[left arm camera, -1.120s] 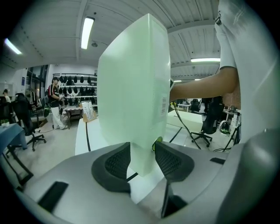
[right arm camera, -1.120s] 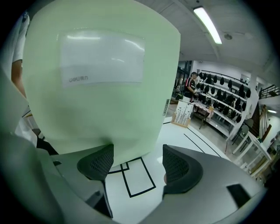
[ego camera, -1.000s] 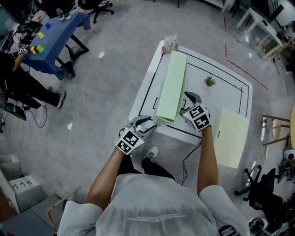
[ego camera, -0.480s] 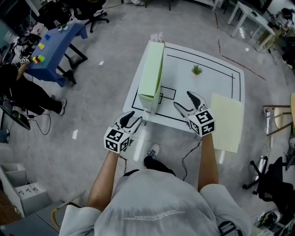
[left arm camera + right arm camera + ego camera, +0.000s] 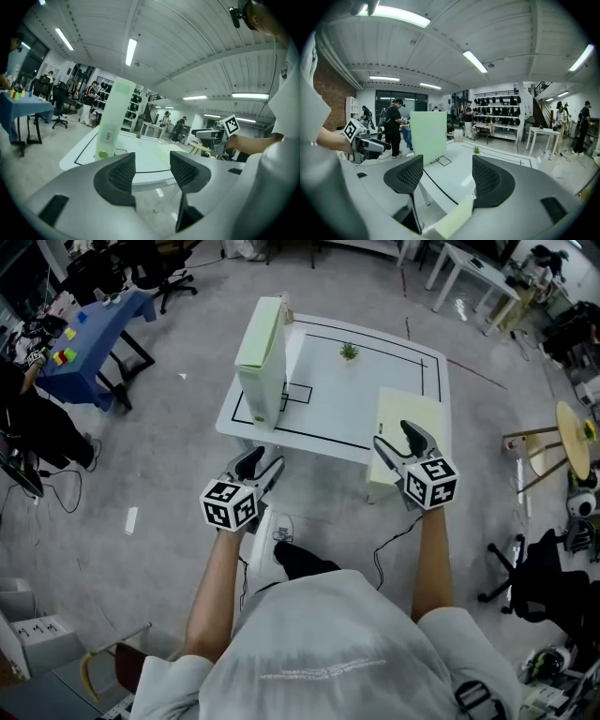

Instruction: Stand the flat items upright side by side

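One pale green flat item [image 5: 262,357] stands upright on its long edge along the left side of the white table [image 5: 328,418]; it also shows in the left gripper view [image 5: 112,117] and the right gripper view [image 5: 429,136]. A second pale flat item [image 5: 408,423] lies flat at the table's right front corner and overhangs the edge. My right gripper [image 5: 396,439] hovers open over its near end; a corner of the item [image 5: 450,225] shows below the jaws, untouched. My left gripper [image 5: 259,465] is off the table's front edge, its jaws opening with nothing between them.
A small green plant [image 5: 349,351] sits at the table's far side, inside the black outline. A blue table [image 5: 94,324] with coloured blocks stands at the far left, next to a person. A round stool [image 5: 574,437] and white desks are at the right.
The green item, leaning between both grippers a second ago, now stands upright alone at the left edge. Both grippers have drawn back; the right one has moved over the flat item.
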`<state>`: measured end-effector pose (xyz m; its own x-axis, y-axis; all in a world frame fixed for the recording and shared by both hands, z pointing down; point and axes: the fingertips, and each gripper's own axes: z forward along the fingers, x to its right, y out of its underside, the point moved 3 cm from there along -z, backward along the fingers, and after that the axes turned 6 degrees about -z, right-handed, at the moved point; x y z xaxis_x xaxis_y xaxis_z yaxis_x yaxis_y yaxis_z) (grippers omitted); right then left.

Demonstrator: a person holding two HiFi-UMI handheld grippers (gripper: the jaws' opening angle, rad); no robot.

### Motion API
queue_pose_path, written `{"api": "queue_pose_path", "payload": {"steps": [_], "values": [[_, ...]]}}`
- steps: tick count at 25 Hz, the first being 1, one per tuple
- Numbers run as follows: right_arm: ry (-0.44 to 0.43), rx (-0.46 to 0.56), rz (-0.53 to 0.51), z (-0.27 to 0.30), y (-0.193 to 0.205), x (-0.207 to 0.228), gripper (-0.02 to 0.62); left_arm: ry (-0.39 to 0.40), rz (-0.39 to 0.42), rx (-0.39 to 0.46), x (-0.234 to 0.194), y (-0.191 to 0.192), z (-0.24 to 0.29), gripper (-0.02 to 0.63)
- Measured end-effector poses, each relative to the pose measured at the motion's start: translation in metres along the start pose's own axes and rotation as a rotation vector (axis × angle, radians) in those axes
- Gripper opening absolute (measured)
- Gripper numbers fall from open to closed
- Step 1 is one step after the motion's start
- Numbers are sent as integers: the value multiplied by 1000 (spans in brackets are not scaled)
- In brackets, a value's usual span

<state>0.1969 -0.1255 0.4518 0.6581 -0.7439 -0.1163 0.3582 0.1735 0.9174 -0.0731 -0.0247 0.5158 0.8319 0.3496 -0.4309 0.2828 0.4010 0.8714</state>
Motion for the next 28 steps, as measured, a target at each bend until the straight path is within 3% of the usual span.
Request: {"api": "queue_pose_path", "payload": {"steps": [7, 14, 17, 20, 25, 28], "values": [[91, -71, 95, -100, 52, 29, 347, 141, -148, -63, 76, 26, 18, 262], [130, -118, 182, -143, 104, 68, 347, 225, -270, -160, 121, 51, 67, 296], [115, -138, 230, -136, 125, 98, 347, 230, -377, -142, 128, 56, 99, 331], [88, -183, 280, -125, 149, 130, 348, 237, -467, -196, 135, 72, 135, 353], [-7, -234, 356, -99, 176, 172, 351, 195, -614, -271, 126, 108, 188, 370], [-70, -254, 426, -83, 190, 189, 353, 222, -708, -273, 123, 123, 212, 383]]}}
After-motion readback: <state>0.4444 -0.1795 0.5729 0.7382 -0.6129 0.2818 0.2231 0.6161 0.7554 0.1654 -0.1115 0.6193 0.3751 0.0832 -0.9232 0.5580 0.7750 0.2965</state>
